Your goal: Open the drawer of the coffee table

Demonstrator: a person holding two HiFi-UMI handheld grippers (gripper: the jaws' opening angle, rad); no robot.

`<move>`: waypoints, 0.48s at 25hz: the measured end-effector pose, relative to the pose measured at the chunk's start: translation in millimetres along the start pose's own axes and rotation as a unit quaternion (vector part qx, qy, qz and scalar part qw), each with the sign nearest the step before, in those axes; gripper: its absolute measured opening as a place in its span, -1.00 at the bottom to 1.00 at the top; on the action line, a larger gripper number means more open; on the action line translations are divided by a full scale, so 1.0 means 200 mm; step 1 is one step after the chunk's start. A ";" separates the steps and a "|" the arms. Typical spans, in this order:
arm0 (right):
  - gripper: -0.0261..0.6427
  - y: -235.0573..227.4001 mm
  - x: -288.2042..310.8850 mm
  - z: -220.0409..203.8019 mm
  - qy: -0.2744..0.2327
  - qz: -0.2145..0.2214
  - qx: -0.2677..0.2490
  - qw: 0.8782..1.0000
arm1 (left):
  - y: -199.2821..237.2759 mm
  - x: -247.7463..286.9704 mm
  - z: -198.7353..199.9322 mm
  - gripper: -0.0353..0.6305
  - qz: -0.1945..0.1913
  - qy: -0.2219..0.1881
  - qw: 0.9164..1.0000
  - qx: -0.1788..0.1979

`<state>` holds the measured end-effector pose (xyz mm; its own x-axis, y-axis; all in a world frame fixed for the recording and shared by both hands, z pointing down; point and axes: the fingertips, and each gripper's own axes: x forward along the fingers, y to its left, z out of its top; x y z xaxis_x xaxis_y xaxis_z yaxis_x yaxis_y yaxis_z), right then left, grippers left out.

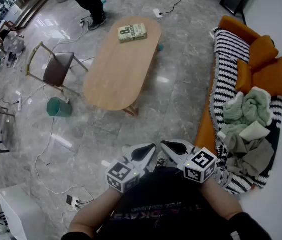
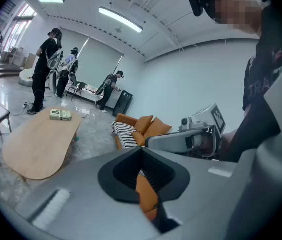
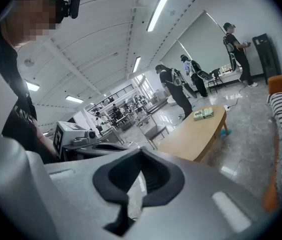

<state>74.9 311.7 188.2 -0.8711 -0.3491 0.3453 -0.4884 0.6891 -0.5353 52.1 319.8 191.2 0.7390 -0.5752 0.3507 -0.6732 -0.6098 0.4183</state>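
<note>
Left gripper [image 1: 145,151] and right gripper [image 1: 173,146], both held low and close in front of the torso [image 1: 166,204]. They lie side by side, angled toward each other, tips just beside one another, pointing forward and slightly down. Each pair of jaws is closed, with nothing between. The left forearm [image 1: 92,210] and right forearm [image 1: 222,198] are bare and bent inward.

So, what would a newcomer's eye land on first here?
The long oval wooden coffee table stands mid-floor, with a book at its far end. To its right is an orange sofa with a striped blanket. At the bottom edge, the left gripper and right gripper sit side by side, tongs shut and empty, well short of the table.
</note>
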 end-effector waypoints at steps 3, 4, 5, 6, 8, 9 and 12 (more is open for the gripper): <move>-0.92 0.00 0.01 0.01 0.002 -0.001 -0.001 1.000 | 0.01 0.00 0.01 -0.89 -0.001 0.000 1.000 -0.001; -0.92 0.00 0.01 0.01 0.002 -0.001 -0.002 1.000 | 0.01 0.00 0.01 -0.89 -0.001 0.000 1.000 -0.001; -0.92 0.00 0.02 0.01 0.002 -0.002 -0.002 1.000 | 0.01 0.00 0.01 -0.89 -0.001 0.000 1.000 -0.001; -0.92 0.00 0.02 0.01 0.002 -0.002 -0.002 1.000 | 0.01 0.00 0.01 -0.89 -0.001 0.000 1.000 -0.001; -0.92 -0.01 0.02 0.01 0.003 -0.003 -0.002 1.000 | 0.01 0.00 0.01 -0.89 -0.001 0.000 1.000 -0.002; -0.92 -0.01 0.02 0.01 0.003 -0.004 -0.001 1.000 | 0.01 0.01 0.01 -0.89 -0.001 0.000 1.000 -0.003; -0.92 -0.02 0.01 0.01 0.001 -0.006 -0.001 1.000 | 0.01 0.01 0.01 -0.89 -0.003 0.001 1.000 -0.004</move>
<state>75.2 307.2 189.4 -0.8647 -0.3561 0.3541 -0.4993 0.6854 -0.5300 53.1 316.6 191.7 0.7427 -0.5710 0.3499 -0.6690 -0.6086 0.4268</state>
